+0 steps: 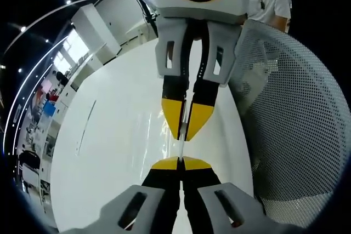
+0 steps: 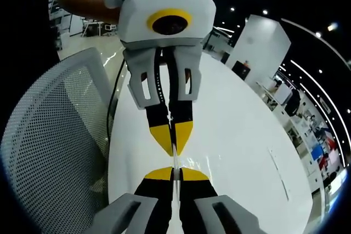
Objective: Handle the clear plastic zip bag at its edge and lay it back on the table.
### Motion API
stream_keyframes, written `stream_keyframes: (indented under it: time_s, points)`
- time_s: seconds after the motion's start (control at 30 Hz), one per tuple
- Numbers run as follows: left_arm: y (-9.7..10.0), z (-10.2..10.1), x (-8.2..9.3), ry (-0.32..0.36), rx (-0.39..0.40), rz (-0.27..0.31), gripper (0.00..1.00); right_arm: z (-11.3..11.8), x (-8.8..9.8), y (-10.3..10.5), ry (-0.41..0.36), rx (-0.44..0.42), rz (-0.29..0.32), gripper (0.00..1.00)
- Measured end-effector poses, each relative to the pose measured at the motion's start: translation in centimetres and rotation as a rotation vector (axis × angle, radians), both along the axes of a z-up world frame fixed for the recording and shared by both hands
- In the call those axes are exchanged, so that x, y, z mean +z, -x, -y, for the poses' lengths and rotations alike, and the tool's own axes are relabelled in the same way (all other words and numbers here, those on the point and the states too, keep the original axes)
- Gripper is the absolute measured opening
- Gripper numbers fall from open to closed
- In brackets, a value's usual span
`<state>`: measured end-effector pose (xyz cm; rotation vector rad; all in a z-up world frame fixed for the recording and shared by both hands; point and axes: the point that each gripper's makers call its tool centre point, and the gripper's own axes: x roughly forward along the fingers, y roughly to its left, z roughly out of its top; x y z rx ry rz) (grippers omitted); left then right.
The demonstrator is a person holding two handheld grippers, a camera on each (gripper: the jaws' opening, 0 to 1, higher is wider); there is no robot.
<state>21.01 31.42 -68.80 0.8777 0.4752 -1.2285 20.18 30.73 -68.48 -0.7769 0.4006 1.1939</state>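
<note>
A: Clear plastic, seen edge-on: the zip bag (image 1: 181,145) is stretched between the left gripper (image 1: 181,160) and the right gripper (image 2: 174,172), each clamped tight on an edge.

B: Progress?

A: Gripped, held above the white table (image 1: 120,152); laying down remains. A mesh chair (image 1: 296,113) stands beyond the table.

Clear plastic zip bag (image 1: 181,145): seen edge-on as a thin pale sliver between the two grippers; its body, zip and contents cannot be told. Same bag in right gripper view (image 2: 174,160): a thin line, outline lost against the white surface (image 2: 241,135). Mesh chair (image 1: 296,130): cut off by the picture's edge, base hidden. Person (image 1: 269,1): sleeve and torso partly visible, rest hidden behind the facing gripper. Far shelves (image 1: 46,102): too small to identify
</note>
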Motion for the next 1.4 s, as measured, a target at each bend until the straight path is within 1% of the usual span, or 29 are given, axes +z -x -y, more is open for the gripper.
stream_keyframes:
  time_s: [1.4]
  points:
    - [-0.17,-0.44,-0.01,-0.008,0.003,-0.001,0.00,0.34,-0.04,-0.06,-0.003,-0.009,-0.004,0.00]
